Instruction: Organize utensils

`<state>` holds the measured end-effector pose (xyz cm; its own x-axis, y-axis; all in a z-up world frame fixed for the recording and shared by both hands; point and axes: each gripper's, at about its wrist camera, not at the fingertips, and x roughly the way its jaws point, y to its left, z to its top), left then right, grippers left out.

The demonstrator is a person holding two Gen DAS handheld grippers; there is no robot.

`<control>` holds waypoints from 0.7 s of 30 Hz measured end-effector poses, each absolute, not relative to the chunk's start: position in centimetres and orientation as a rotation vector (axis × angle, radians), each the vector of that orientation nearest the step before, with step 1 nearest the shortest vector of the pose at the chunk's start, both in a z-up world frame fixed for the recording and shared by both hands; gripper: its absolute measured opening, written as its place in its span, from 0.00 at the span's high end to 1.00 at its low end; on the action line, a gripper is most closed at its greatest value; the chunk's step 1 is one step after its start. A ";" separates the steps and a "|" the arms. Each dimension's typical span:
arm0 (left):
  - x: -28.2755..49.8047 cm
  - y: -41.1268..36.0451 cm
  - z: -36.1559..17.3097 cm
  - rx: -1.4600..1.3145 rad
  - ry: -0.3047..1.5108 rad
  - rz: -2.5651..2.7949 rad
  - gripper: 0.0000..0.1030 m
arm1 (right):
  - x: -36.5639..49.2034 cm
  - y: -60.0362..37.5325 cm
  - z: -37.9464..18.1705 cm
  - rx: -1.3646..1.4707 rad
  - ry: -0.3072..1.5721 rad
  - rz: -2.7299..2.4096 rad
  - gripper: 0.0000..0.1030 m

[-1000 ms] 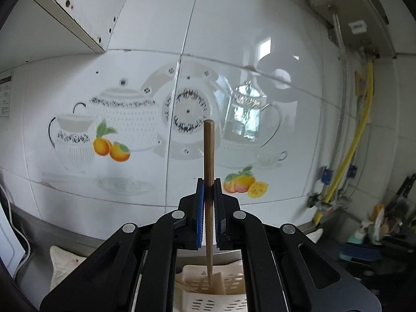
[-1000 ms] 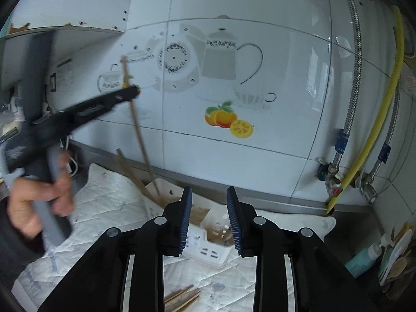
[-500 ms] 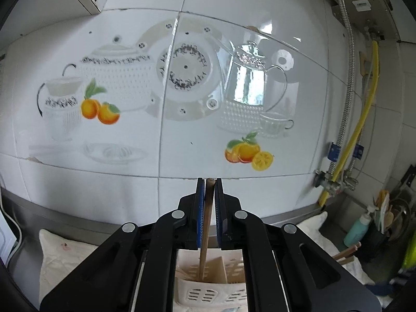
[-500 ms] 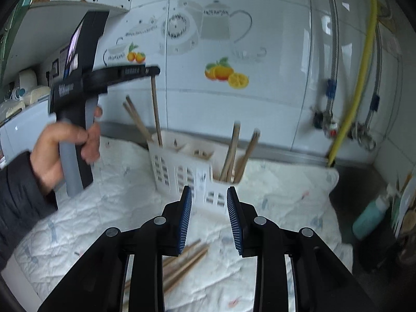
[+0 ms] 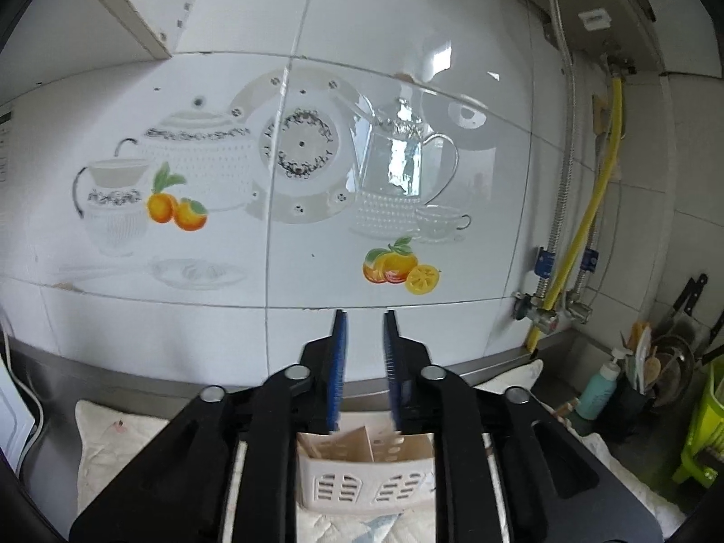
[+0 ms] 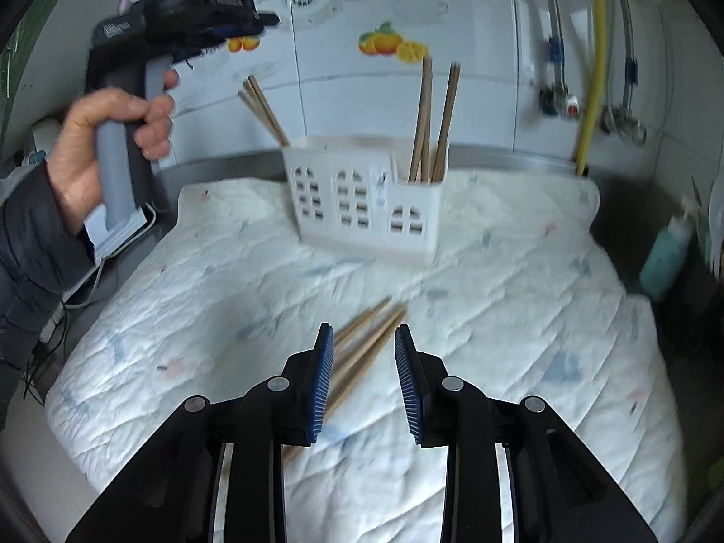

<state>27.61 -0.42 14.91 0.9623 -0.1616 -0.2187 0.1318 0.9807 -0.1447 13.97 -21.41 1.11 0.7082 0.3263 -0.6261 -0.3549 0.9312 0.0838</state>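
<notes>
A white slotted utensil holder (image 6: 366,201) stands on a white quilted mat (image 6: 497,298) by the tiled wall. Chopsticks lean out of its left compartment (image 6: 262,108) and stand in its right compartment (image 6: 436,113). Loose wooden chopsticks (image 6: 362,344) lie on the mat just ahead of my right gripper (image 6: 364,332), which is open and empty above them. My left gripper (image 5: 364,316) is open and empty, above the holder (image 5: 362,475); it also shows at upper left in the right wrist view (image 6: 267,18), held in a hand.
A teal bottle (image 6: 665,253) stands at the mat's right edge. Yellow and metal hoses (image 6: 593,59) run down the wall at the right. A green rack (image 5: 706,434) and a utensil pot (image 5: 651,375) sit far right. Cables hang at the counter's left edge (image 6: 63,312).
My left gripper has opened and let go of the chopstick, which now stands in the holder. My right gripper has tilted down toward the loose chopsticks on the mat.
</notes>
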 end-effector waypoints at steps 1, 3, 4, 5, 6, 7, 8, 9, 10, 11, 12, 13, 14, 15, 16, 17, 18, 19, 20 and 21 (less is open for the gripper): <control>26.9 -0.2 14.8 -0.134 0.231 -0.151 0.78 | 13.6 -21.2 0.7 -0.045 0.693 0.375 0.74; 25.8 0.2 14.7 -0.140 0.233 -0.154 0.76 | 12.8 -20.8 -0.3 -0.031 0.715 0.374 0.76; 25.0 0.5 14.5 -0.138 0.232 -0.157 0.74 | 12.6 -20.6 -0.8 -0.014 0.731 0.374 0.76; 24.2 0.7 14.3 -0.129 0.231 -0.148 0.72 | 12.4 -20.5 -1.2 0.002 0.746 0.369 0.79; 23.4 0.9 14.0 -0.122 0.232 -0.137 0.68 | 12.2 -20.4 -1.8 0.023 0.766 0.366 0.81; 22.8 1.2 13.8 -0.121 0.234 -0.135 0.66 | 12.0 -20.2 -2.4 0.037 0.781 0.359 0.81; 22.1 1.4 13.5 -0.120 0.239 -0.134 0.65 | 11.8 -20.0 -2.9 0.053 0.795 0.347 0.82; 21.5 1.7 13.2 -0.118 0.246 -0.130 0.64 | 11.7 -19.8 -3.4 0.071 0.810 0.344 0.82; 20.9 1.9 12.8 -0.119 0.253 -0.125 0.61 | 11.6 -19.7 -4.0 0.092 0.826 0.340 0.83; 20.3 2.1 12.5 -0.120 0.259 -0.124 0.59 | 11.5 -19.5 -4.4 0.101 0.835 0.334 0.83; 19.9 2.3 12.3 -0.120 0.264 -0.122 0.55 | 11.4 -19.2 -4.9 0.100 0.842 0.321 0.83; 19.2 2.6 11.8 -0.119 0.268 -0.117 0.54 | 11.3 -18.9 -5.3 0.105 0.850 0.311 0.83; 18.6 2.8 11.5 -0.117 0.271 -0.113 0.53 | 11.3 -18.6 -5.6 0.118 0.858 0.311 0.83; 17.9 3.1 10.9 -0.118 0.277 -0.110 0.50 | 11.4 -18.5 -5.8 0.122 0.863 0.306 0.84; 17.3 3.3 10.5 -0.117 0.285 -0.105 0.47 | 11.4 -18.2 -6.0 0.122 0.866 0.296 0.84; 16.9 3.4 10.1 -0.114 0.290 -0.100 0.46 | 11.5 -17.9 -6.2 0.122 0.872 0.286 0.84; 16.4 3.7 9.7 -0.111 0.293 -0.097 0.45 | 11.5 -17.7 -6.4 0.127 0.876 0.282 0.84; 16.0 3.8 9.4 -0.108 0.295 -0.094 0.44 | 11.6 -17.5 -6.5 0.133 0.881 0.275 0.84; 15.5 4.0 9.0 -0.103 0.296 -0.087 0.43 | 11.6 -17.3 -6.7 0.131 0.885 0.263 0.85; 15.0 4.2 8.5 -0.098 0.299 -0.078 0.42 | 11.7 -17.1 -6.8 0.129 0.888 0.256 0.86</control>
